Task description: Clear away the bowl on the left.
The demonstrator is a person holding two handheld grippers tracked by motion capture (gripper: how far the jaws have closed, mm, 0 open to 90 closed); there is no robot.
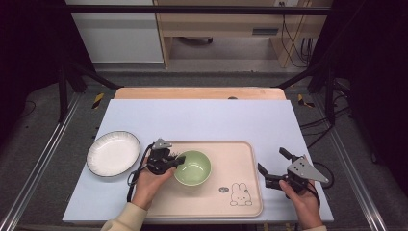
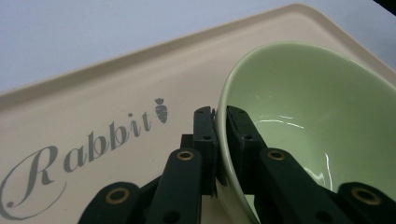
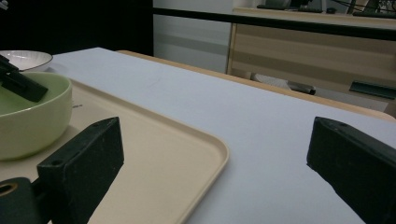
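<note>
Even, cool light falls from above on the pale surface (image 1: pixel 202 120), which reads bright while the room on both sides sinks into near black. Shadows are soft and short — a faint one hugs the white plate (image 1: pixel 113 154). Curved white glints of glare streak the inside of the green bowl (image 2: pixel 308 121). In the left gripper view the nearest parts of the tongs blur at the bottom edge. The right gripper view is dimmer — its background desk looks soft.
</note>
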